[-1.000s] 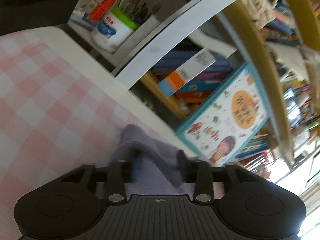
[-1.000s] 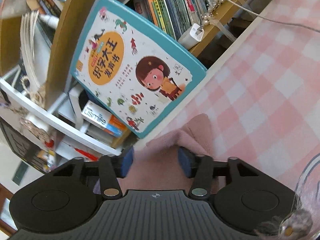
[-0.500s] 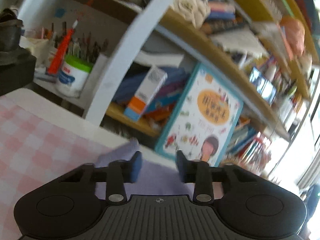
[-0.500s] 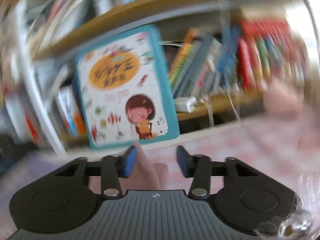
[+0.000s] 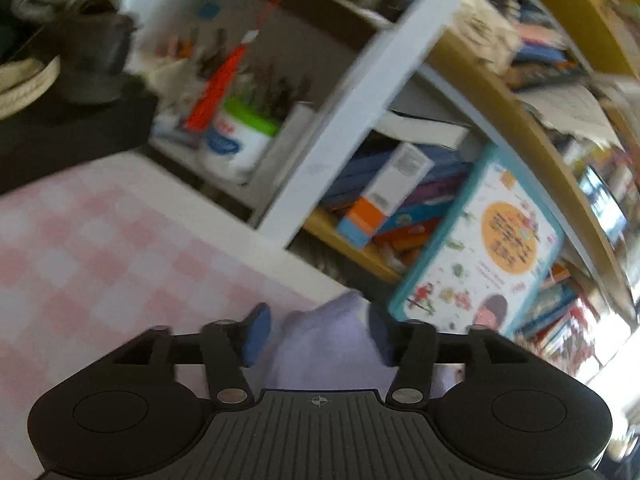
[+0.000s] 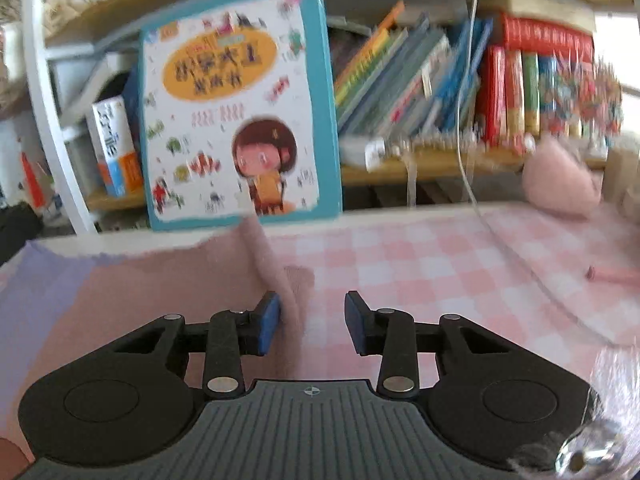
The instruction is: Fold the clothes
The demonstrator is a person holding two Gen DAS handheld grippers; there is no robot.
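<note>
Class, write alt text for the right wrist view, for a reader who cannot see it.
The right gripper, jaws open, has a pink garment touching its left pad only, on a pink checked tablecloth. Behind stands a picture book against a bookshelf.

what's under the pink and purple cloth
The cloth lies on a pink checked tablecloth, which shows bare to its right. What else may lie beneath the cloth is covered.
</note>
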